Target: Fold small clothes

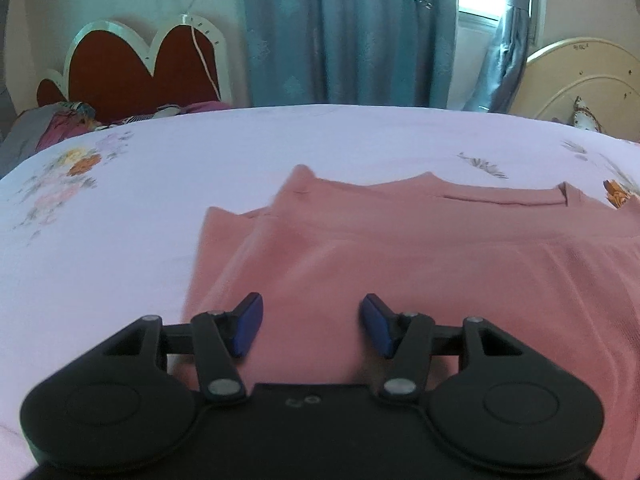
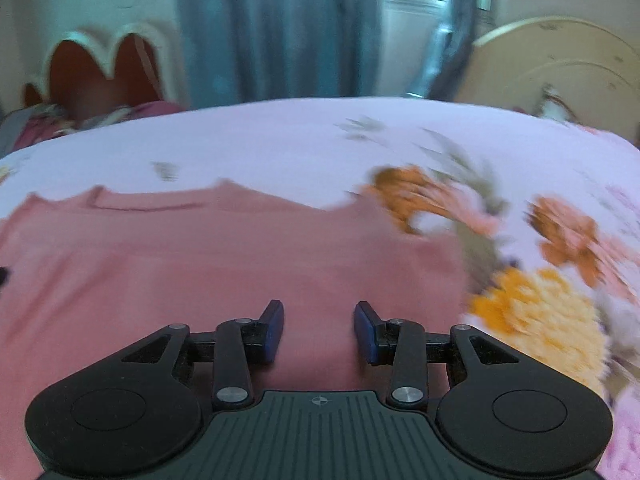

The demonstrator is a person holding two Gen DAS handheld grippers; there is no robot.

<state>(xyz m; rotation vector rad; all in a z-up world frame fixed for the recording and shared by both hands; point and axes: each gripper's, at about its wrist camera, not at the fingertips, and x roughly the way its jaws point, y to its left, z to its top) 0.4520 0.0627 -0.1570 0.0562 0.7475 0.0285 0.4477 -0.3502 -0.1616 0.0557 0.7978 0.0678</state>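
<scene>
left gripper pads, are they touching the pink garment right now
Cannot tell. In the left wrist view the left gripper stands open above the pink garment with nothing pinched, but whether its fingertips brush the cloth is unclear.

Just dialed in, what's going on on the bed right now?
A person is folding a pink garment laid out on a floral bedsheet, with a hand-held gripper in each hand. The left hand-held gripper and the right hand-held gripper both hover over the near part of the cloth, jaws apart and nothing between them. The garment already lies partly doubled over, an upper layer on top of a lower one.
</scene>
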